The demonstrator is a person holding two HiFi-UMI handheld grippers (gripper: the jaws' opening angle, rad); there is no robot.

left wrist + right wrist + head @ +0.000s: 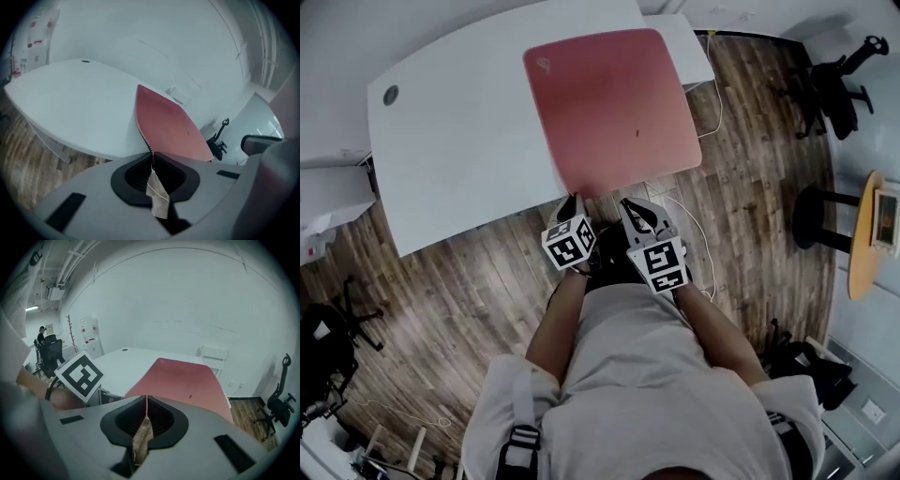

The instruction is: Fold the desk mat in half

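A red desk mat [614, 103] lies flat on the white desk [459, 141], its near edge hanging slightly over the desk's front. My left gripper [575, 202] and right gripper [626, 204] sit side by side at that near edge. In the left gripper view the mat's [168, 126] edge runs straight into my left gripper [152, 157], whose jaws are shut on it. In the right gripper view my right gripper [146, 401] is likewise shut on the mat [187, 380]. The left gripper's marker cube [79, 375] shows beside it.
Wooden floor surrounds the desk. Black office chairs [834, 89] stand at the far right, with a dark stool [816, 217] and a round wooden table [867, 234] nearer. A white cabinet [333, 202] is at the left. A person sits far off [42, 336].
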